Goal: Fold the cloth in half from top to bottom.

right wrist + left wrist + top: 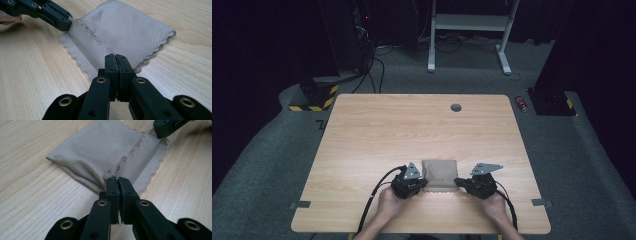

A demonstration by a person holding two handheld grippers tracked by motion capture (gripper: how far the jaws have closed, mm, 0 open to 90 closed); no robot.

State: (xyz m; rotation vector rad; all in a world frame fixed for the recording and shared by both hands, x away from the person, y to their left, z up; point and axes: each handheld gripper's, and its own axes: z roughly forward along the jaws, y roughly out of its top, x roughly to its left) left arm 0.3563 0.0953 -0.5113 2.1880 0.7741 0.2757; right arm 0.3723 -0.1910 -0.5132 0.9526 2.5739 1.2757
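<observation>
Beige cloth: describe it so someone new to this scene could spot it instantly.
On the light wooden table, look at the near edge, between the left gripper and the right gripper. There lies a folded beige cloth with a fine diamond weave and scalloped edges, each gripper's fingers shut on a near corner. It is the one soft, pale thing between black tools.

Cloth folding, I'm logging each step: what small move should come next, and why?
Probably lift both near corners and carry them toward the far edge. The left gripper and right gripper are each shut on the cloth, whose near strip still lies unfolded on the table.
</observation>
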